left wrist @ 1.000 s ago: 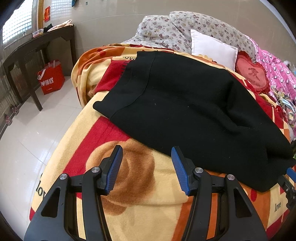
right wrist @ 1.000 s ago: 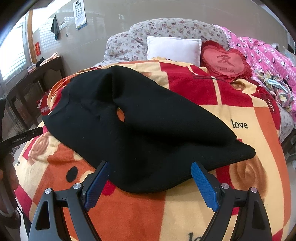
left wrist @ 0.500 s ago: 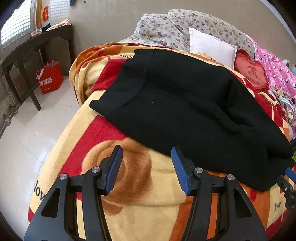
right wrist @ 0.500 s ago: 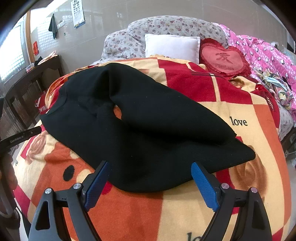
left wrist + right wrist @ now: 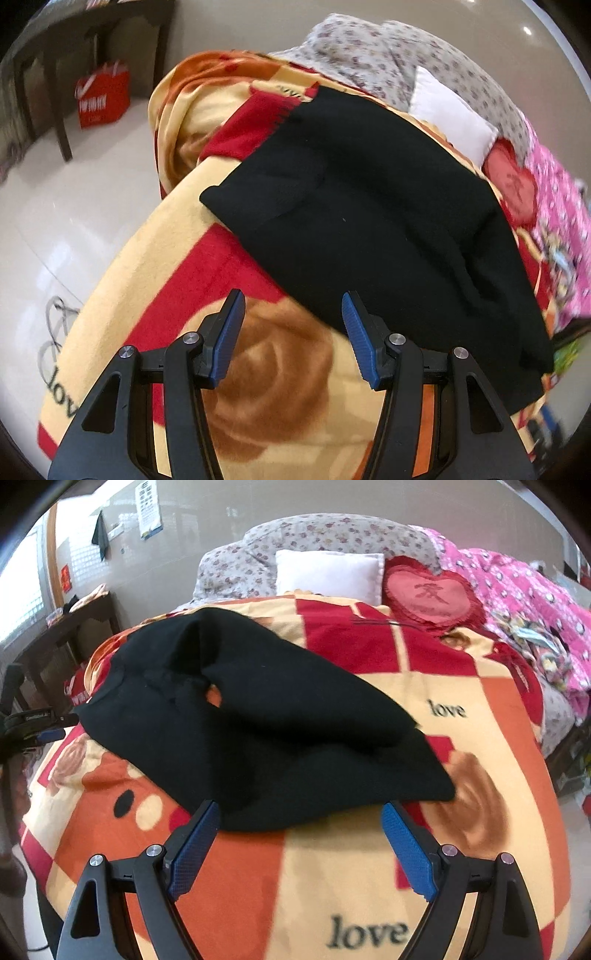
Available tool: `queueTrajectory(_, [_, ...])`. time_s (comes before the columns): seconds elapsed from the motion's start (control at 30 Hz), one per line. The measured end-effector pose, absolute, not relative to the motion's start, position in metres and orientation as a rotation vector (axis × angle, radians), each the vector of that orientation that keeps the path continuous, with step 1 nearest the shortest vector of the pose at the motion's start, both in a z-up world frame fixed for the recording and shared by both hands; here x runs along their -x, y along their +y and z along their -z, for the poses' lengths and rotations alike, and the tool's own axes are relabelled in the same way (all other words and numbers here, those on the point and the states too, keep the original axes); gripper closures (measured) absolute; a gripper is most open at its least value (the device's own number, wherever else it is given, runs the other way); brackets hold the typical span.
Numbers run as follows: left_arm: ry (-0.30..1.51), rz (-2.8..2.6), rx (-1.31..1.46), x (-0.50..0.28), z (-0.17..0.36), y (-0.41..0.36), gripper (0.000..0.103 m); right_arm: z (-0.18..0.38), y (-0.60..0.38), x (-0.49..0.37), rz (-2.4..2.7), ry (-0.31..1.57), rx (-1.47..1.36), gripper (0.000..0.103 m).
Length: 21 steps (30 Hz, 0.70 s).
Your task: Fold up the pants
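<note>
Black pants [image 5: 369, 221] lie loosely folded on a red, orange and yellow blanket [image 5: 266, 391] on the bed; they also show in the right wrist view [image 5: 277, 738], with the legs overlapped and a small gap at the crotch. My left gripper [image 5: 293, 306] is open and empty, just short of the pants' near edge by the waistband end. My right gripper [image 5: 301, 814] is open wide and empty, its tips at the near edge of the leg ends. The left gripper also shows at the left edge of the right wrist view [image 5: 40, 725].
A white pillow [image 5: 328, 572], a red heart cushion [image 5: 430, 594] and a pink quilt [image 5: 524, 602] lie at the head and far side of the bed. A dark wooden table [image 5: 66, 55] and a red bag [image 5: 103, 98] stand on the tiled floor to the left.
Both grippers have moved closer to the pants' near edge. The left view has swung and tilted, blurred by motion. The pants have not moved.
</note>
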<state>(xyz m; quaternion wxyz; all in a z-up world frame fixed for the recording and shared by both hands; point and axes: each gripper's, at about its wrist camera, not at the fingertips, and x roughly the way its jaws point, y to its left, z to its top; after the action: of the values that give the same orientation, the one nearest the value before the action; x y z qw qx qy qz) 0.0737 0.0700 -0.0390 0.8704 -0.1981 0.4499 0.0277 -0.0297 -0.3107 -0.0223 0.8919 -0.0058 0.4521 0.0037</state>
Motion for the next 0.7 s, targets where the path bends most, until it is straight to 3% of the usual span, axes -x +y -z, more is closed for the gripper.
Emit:
queueTrajectory(0.17, [0.985, -0.076, 0.581, -0.091, 0.058, 0.089, 0.046, 0.028, -0.337, 0.039, -0.011, 0.962, -0.103, 0.015])
queueTrajectory(0.53, [0.976, -0.053, 0.468, -0.126, 0.053, 0.050, 0.046, 0.058, -0.347, 0.001, -0.097, 0.978, -0.349, 0.018])
queueTrajectory(0.57, [0.967, -0.041, 0.475, -0.127, 0.053, 0.050, 0.050, 0.059, -0.347, -0.004, -0.117, 0.968, -0.374, 0.026])
queueTrajectory(0.6, [0.963, -0.031, 0.476, -0.128, 0.053, 0.049, 0.068, 0.063, -0.347, -0.009, -0.131, 0.963, -0.393, 0.034])
queueTrajectory(0.63, [0.966, -0.038, 0.464, -0.129, 0.053, 0.047, 0.086, 0.066, -0.347, -0.015, -0.136, 0.962, -0.407, 0.057])
queueTrajectory(0.67, [0.966, -0.048, 0.452, -0.131, 0.053, 0.046, 0.091, 0.071, -0.347, -0.021, -0.133, 0.964, -0.416, 0.074])
queueTrajectory(0.7, [0.961, -0.045, 0.455, -0.130, 0.052, 0.047, 0.092, 0.072, -0.347, -0.024, -0.134, 0.960, -0.422, 0.078])
